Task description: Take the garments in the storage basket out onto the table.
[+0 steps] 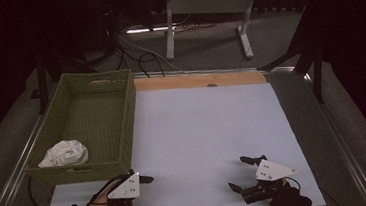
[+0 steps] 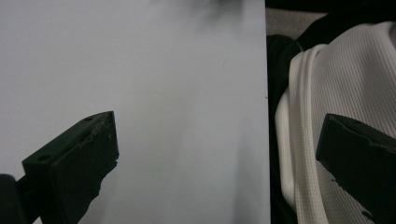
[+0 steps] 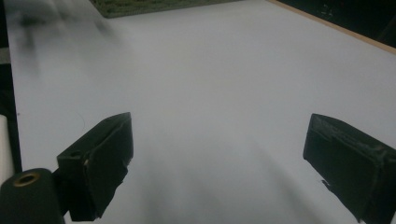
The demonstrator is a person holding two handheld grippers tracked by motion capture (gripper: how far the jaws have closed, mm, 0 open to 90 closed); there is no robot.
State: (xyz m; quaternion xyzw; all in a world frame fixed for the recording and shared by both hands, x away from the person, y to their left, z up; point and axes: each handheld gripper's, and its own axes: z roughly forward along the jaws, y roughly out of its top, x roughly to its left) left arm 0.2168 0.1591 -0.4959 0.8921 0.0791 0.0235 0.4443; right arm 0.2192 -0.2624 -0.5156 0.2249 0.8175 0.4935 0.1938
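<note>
Low at the mat's near edge, left gripper [image 1: 149, 198] and right gripper [image 1: 240, 174] rest w/ jaws spread wide, holding nothing. White cloth [image 1: 65, 154] lies bunched in basket's [image 1: 130, 107] near-left corner, well apart. Forearms cut off at frame bottom.

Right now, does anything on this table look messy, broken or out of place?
Nothing looks wrong. A crumpled white cloth lies bunched in the near left corner of the green woven basket. The white board is bare, unstained. The left gripper and right gripper hover open, holding nothing.
</note>
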